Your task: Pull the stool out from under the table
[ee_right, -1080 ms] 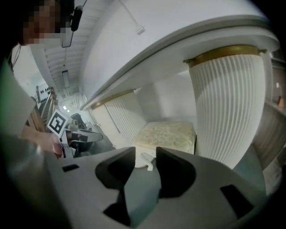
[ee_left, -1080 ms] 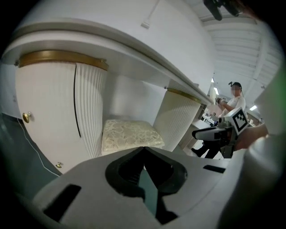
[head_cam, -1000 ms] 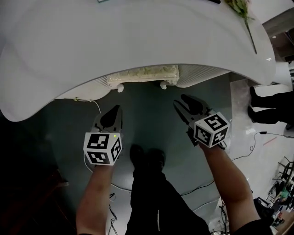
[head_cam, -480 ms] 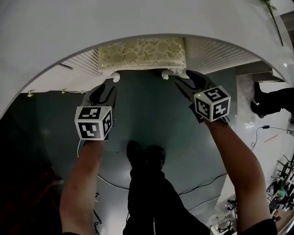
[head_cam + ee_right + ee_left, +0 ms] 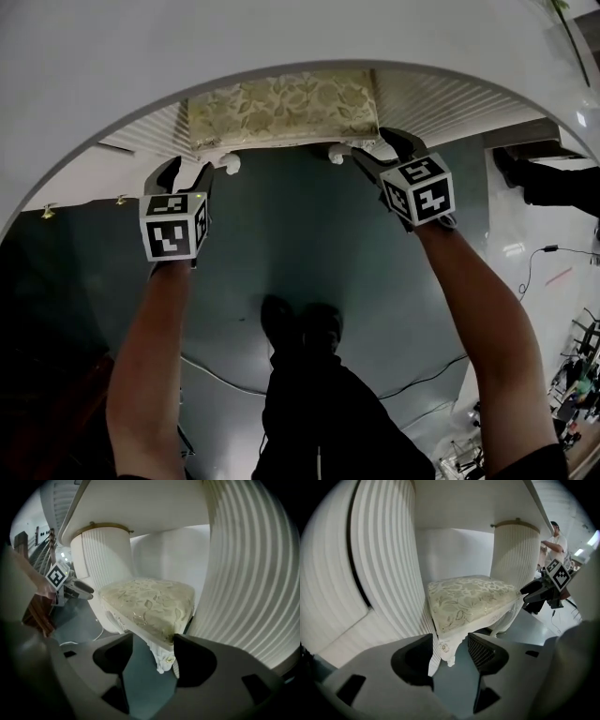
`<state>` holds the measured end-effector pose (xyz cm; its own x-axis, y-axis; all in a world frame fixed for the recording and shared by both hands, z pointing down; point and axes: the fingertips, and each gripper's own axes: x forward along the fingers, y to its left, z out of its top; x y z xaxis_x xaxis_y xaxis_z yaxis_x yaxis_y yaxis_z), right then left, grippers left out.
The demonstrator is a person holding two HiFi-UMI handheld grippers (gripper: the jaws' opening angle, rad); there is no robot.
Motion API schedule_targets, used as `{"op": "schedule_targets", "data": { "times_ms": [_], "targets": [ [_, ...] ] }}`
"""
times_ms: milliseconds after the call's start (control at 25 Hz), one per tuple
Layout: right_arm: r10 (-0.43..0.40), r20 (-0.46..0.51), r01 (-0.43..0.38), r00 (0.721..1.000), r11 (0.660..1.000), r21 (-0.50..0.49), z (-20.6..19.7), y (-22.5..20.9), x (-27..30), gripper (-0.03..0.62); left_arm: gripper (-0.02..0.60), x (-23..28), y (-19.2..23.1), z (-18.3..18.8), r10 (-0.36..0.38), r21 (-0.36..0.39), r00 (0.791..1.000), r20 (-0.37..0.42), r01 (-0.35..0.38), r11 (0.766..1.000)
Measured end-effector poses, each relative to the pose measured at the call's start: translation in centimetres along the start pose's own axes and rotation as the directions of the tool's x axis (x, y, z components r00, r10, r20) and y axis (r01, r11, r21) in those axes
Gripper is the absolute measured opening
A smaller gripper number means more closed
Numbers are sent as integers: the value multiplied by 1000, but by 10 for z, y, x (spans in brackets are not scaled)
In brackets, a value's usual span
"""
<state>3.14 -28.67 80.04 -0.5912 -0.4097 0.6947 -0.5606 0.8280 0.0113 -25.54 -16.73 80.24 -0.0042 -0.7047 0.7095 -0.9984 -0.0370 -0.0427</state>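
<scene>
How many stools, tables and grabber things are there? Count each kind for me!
Stool: 1
Table: 1
Hand-held grippers: 2 (left hand-held gripper, right hand-held gripper)
Total: 4

Both hands lower and further forward. Left gripper (image 5: pixel 186 175) now at the stool's (image 5: pixel 281 108) near left corner, right gripper (image 5: pixel 380 153) at its near right. Both sets of jaws have just been opening, a carved corner leg (image 5: pixel 443 648) between each pair, unclamped.
</scene>
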Motion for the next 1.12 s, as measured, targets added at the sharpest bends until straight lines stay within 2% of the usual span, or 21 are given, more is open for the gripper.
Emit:
{"op": "schedule_targets", "data": {
  "times_ms": [160,320,480,640,760,1120],
  "targets": [
    [-50,-40,47,998,997,-68,-4,-5,15,294,267,14,1,-3,-13,37,1000,-25,14,999],
    [-77,-83,73,994,996,-48,-8,-14,25,310,290,24,-3,-3,-27,114,998,-50,32,993],
    [-61,-91,59,994,998,-22,-9,-15,32,334,298,34,-2,5,-62,158,996,-60,70,985],
    [-82,-80,79,993,996,-41,-11,-15,28,286,333,40,-8,9,-103,176,991,-84,116,978],
    [-72,-71,72,995,997,-5,-12,-13,24,284,295,38,-9,10,-111,178,991,-70,121,977],
    [-28,-69,33,997,997,63,-12,-4,17,265,288,44,-4,17,-118,199,985,-123,141,970]
  ]
}}
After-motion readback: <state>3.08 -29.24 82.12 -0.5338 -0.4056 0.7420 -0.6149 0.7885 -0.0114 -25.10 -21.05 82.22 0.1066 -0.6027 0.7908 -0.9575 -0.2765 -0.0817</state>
